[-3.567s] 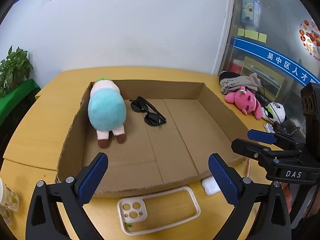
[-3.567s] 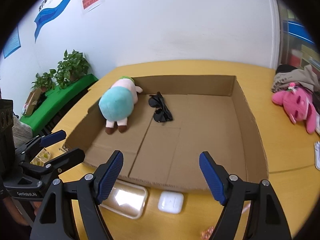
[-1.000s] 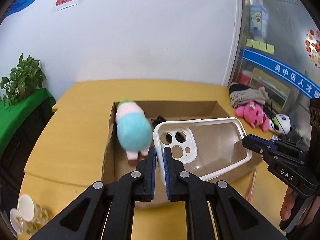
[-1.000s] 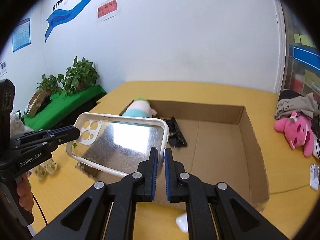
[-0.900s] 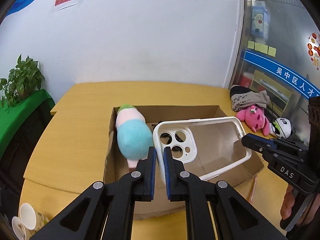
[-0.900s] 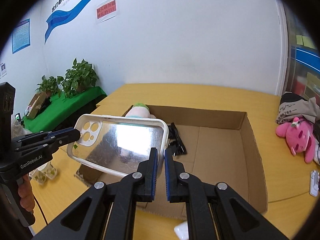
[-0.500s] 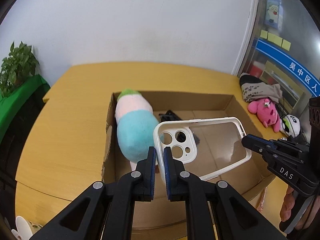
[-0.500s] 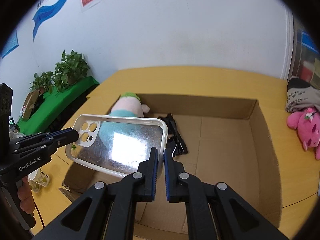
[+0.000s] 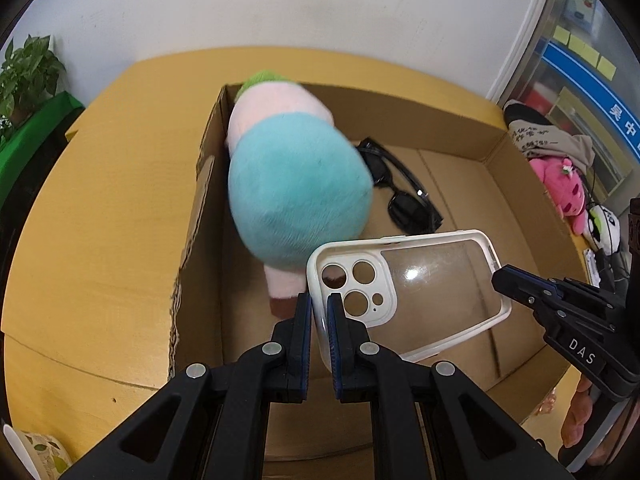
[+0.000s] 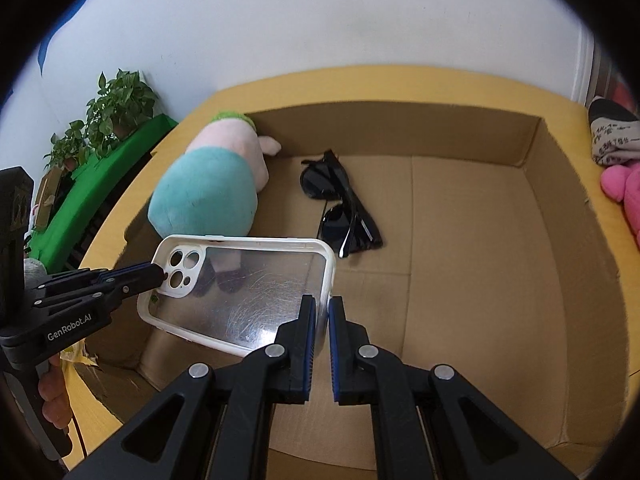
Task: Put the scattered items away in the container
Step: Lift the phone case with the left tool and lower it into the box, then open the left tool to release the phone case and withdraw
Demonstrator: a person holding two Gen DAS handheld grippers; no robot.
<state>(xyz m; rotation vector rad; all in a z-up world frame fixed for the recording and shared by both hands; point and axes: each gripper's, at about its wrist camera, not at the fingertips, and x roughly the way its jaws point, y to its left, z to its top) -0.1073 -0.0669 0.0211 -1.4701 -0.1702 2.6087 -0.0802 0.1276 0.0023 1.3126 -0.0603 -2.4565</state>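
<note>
The right tool [image 9: 505, 278] bears "DAS" in white letters. The left tool [image 10: 160, 273] bears "GenRobot.AI". The wall signs are too blurred to read.

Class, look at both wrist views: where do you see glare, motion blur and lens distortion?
Left wrist view: a small glare spot on the phone case; the plush toy is smeared by motion blur; the table edge bows. Right wrist view: broader glare and scratches on the case; dark fisheye corners; the cardboard box walls curve.
</note>
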